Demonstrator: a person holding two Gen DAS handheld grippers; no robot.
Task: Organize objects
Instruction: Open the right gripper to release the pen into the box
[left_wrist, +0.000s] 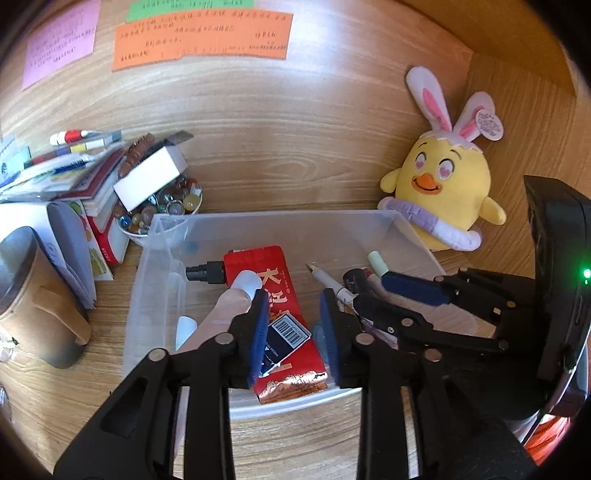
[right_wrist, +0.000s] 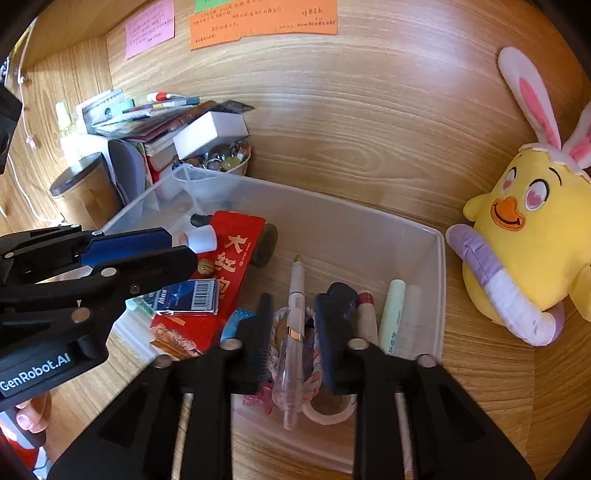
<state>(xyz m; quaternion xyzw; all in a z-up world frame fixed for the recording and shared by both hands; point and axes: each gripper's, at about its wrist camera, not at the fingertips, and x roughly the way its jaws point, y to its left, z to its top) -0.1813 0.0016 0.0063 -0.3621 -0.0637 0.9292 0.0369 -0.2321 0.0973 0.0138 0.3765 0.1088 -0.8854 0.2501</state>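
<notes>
The right tool (right_wrist: 291, 332) hangs over the near right part of the clear plastic bin (right_wrist: 439, 280), its fingers apart with a slim white pen (right_wrist: 293, 332) lying in the gap between them; neither pad appears to press it, so it looks straddled, not gripped. The pen's long axis runs near to far, roughly in line with the tool's own fingers, its tip pointing away. It lies over a braided ring and a roll of tape (right_wrist: 328, 410) at the near wall, so closing now may catch those as well.

The left tool (left_wrist: 293, 325) is also spread, hovering over the red packet (left_wrist: 275, 317) in the left half of the bin, with a pale tube (left_wrist: 229, 306) just beside its left finger. It holds nothing.

For the pen, the right tool is plainly the nearer one. More pens and a pale green marker (right_wrist: 391, 314) lie parallel just to the right. A yellow plush chick (right_wrist: 524, 236) sits on the table right of the bin, apart from both tools.
</notes>
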